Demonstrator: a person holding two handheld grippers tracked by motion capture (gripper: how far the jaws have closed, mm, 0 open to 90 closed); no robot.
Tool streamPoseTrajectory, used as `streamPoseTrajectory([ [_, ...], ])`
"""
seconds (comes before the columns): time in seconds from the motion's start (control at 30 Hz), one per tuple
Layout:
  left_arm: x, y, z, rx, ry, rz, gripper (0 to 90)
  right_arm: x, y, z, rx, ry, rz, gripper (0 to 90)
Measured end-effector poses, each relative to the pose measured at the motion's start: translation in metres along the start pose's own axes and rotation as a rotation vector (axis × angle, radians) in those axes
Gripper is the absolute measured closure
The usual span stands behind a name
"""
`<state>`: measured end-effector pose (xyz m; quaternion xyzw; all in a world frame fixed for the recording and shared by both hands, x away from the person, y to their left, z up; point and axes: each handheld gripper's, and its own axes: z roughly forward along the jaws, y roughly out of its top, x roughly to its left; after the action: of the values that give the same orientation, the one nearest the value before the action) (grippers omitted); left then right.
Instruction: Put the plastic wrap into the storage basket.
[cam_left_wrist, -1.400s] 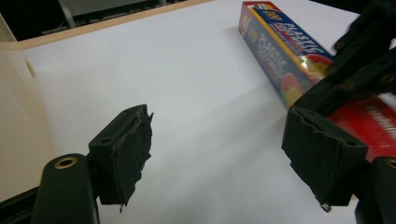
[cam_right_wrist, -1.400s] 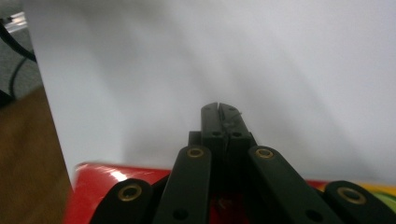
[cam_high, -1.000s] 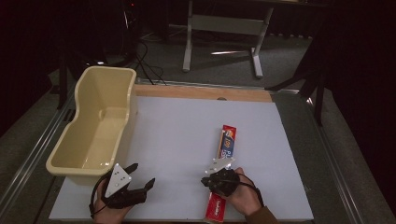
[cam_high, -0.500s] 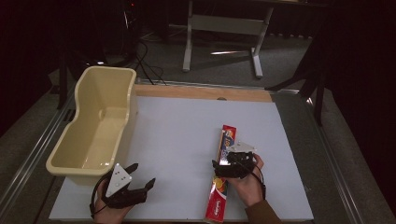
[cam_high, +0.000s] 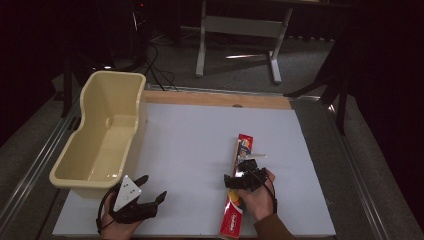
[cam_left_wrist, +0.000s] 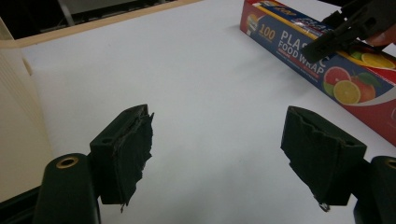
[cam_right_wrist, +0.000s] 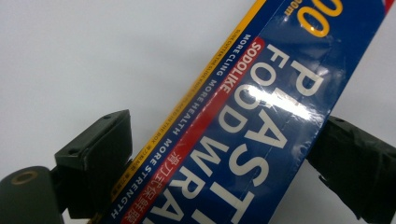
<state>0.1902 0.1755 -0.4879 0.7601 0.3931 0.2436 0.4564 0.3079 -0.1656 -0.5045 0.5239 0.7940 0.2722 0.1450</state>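
A long red-and-blue box of plastic food wrap lies lengthwise on the white board, right of centre. My right gripper hangs over its middle, held by a hand from below. In the right gripper view the box runs between the jaws of this gripper. They have just been opening and now stand wide on either side of it, without squeezing it. My left gripper rests near the front left, open with nothing between its jaws. In the left gripper view the box lies far right.
A cream plastic tub stands along the board's left side, its wall close to my left gripper. A wooden strip edges the back of the white board. A metal stand is on the floor beyond.
My right gripper has moved forward along the box from its near end to its middle, and its jaws have opened around it. The left gripper has stayed put.
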Motion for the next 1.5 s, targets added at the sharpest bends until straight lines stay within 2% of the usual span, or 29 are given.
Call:
streamPoseTrajectory([
  [0.1,0.0,0.0,0.0,0.001,0.0,-0.001,24.4,-0.006,0.004,-0.001,0.037,0.012,-0.041,8.4],
  [0.13,0.0,0.0,0.0,0.001,0.0,-0.001,24.4,-0.006,0.004,-0.001,0.037,0.012,-0.041,8.4],
  [0.17,0.0,0.0,0.0,0.0,-0.001,0.0,24.4,-0.012,0.007,-0.001,0.05,0.018,-0.057,10.4],
  [0.33,0.0,0.0,0.0,0.001,-0.003,0.001,24.4,-0.023,0.01,-0.001,0.065,0.028,-0.093,12.6],
  [0.53,-0.001,0.0,0.0,0.002,-0.002,0.001,24.7,-0.042,0.014,-0.007,0.13,0.046,-0.198,16.8],
  [0.63,-0.001,0.0,0.001,0.002,0.0,0.002,25.0,-0.053,0.014,-0.012,0.148,0.026,-0.273,20.8],
  [0.77,-0.001,0.0,0.001,0.005,0.0,0.001,25.0,-0.07,0.013,-0.018,0.172,0.027,-0.322,25.9],
  [0.83,-0.001,0.0,0.002,0.006,-0.002,0.002,25.0,-0.081,0.012,-0.021,0.181,0.043,-0.309,28.9],
  [0.93,-0.001,0.0,0.002,0.006,-0.002,0.003,25.0,-0.095,0.01,-0.022,0.184,0.08,-0.249,31.7],
  [0.97,-0.001,0.0,0.002,0.009,-0.002,0.004,25.0,-0.096,0.009,-0.022,0.186,0.09,-0.224,32.0],
  [1.07,-0.001,0.0,0.003,0.012,-0.002,0.004,25.0,-0.094,0.009,-0.02,0.196,0.086,-0.19,32.0],
  [1.2,-0.002,0.0,0.004,0.011,-0.01,0.006,25.0,-0.095,0.016,-0.018,0.217,0.071,-0.091,28.1],
  [1.27,-0.002,0.0,0.003,0.011,-0.01,0.007,25.0,-0.093,0.019,-0.016,0.232,0.055,-0.074,28.2],
  [1.3,-0.002,0.0,0.003,0.01,-0.008,0.006,25.1,-0.092,0.021,-0.014,0.251,0.055,-0.07,31.8],
  [1.33,-0.002,0.0,0.003,0.005,-0.008,0.006,25.3,-0.09,0.023,-0.014,0.265,0.053,-0.073,34.0],
  [1.37,-0.001,0.0,0.002,0.002,-0.009,0.005,25.6,-0.088,0.024,-0.012,0.282,0.024,-0.084,35.0],
  [1.43,-0.001,0.0,0.002,0.0,-0.008,0.004,25.6,-0.084,0.027,-0.01,0.317,0.003,-0.107,36.0],
  [1.5,-0.001,0.0,0.002,-0.001,-0.009,0.005,25.6,-0.084,0.029,-0.008,0.344,0.002,-0.106,36.1],
])
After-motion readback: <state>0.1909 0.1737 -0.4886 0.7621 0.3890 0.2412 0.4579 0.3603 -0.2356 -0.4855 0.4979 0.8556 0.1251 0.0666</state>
